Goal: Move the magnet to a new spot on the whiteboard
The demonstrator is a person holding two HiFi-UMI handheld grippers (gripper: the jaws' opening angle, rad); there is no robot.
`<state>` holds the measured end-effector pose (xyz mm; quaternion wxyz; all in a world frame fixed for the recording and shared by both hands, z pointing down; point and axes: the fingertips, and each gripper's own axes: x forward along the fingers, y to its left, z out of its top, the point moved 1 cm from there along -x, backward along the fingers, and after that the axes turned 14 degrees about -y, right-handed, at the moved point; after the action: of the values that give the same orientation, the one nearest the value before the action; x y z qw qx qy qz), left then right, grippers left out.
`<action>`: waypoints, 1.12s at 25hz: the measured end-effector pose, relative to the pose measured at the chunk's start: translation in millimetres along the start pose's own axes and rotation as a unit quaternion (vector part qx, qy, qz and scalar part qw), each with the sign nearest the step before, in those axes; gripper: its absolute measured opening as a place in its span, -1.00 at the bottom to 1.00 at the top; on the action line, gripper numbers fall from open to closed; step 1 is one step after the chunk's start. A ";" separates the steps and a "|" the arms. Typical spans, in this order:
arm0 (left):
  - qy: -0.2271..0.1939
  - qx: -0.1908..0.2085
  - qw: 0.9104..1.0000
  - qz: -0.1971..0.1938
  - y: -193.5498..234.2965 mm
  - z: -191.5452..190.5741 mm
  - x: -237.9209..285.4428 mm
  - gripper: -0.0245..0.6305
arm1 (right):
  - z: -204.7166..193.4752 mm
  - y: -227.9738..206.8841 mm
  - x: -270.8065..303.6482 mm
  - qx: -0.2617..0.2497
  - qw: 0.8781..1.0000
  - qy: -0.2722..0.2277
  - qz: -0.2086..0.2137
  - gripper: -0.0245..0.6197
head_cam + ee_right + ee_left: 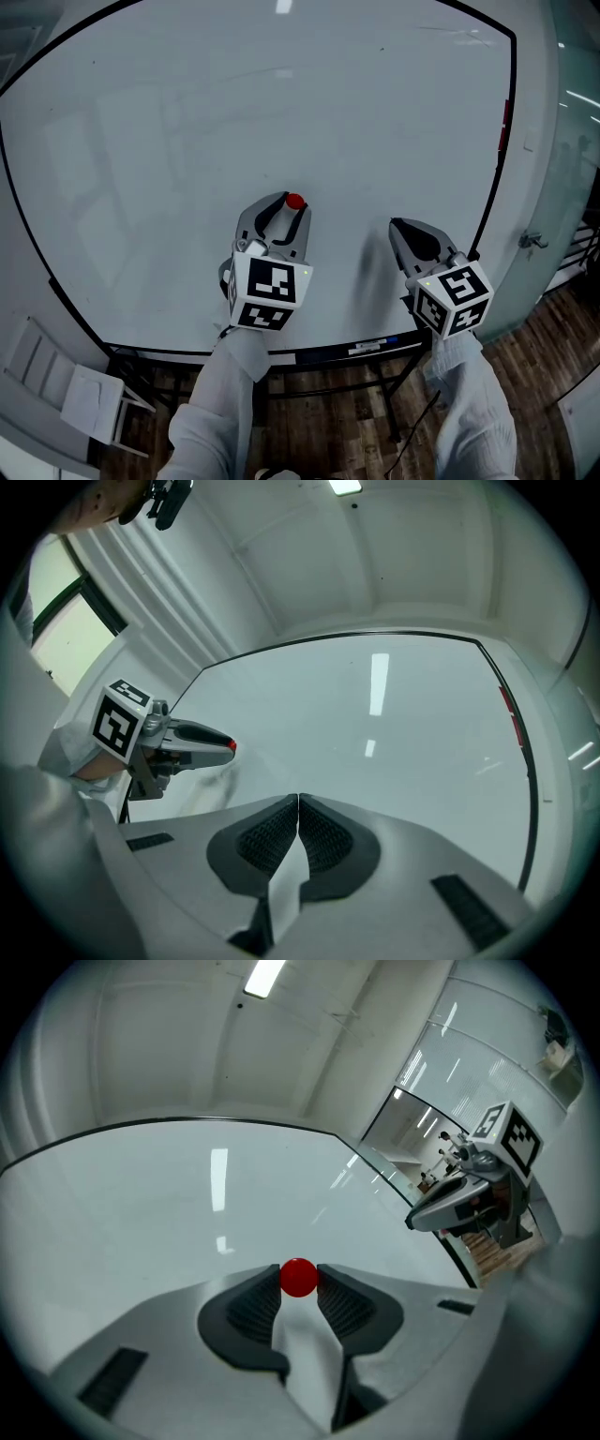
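Note:
A small round red magnet sits between the tips of my left gripper, which is shut on it in front of the lower middle of the whiteboard. The left gripper view shows the same red magnet pinched between the two dark ribbed pads. My right gripper hangs to the right of it, jaws shut with nothing between them; its pads meet in the right gripper view. There the left gripper shows at the left with the magnet as a red dot at its tip.
The whiteboard has a black frame and a marker ledge along its bottom on a stand over a wooden floor. A white rack stands at the lower left. A glass partition lies to the right.

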<state>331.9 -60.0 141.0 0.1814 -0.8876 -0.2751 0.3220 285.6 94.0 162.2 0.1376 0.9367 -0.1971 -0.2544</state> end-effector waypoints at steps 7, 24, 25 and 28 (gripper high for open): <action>0.024 0.093 0.995 0.019 17.2 7.9 24.0 -0.55 | 11.4 -7.1 15.4 -0.005 1.000 -0.016 0.005 -0.84; 0.055 0.172 0.983 0.023 12.8 5.4 28.7 -0.53 | 9.2 -12.5 8.1 -0.012 1.000 -0.013 0.009 -0.84; 0.055 0.177 0.982 0.026 13.0 4.6 28.7 -0.53 | 8.5 -12.3 7.9 -0.012 1.000 -0.012 0.009 -0.84; 0.054 0.182 0.981 0.033 14.9 4.0 29.0 -0.53 | 7.6 -11.8 7.7 -0.014 1.000 -0.010 0.011 -0.84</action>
<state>353.4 -53.5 117.0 0.3441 -0.8641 -0.1724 0.3243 291.2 99.8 148.3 0.1510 0.9300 -0.2050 -0.2649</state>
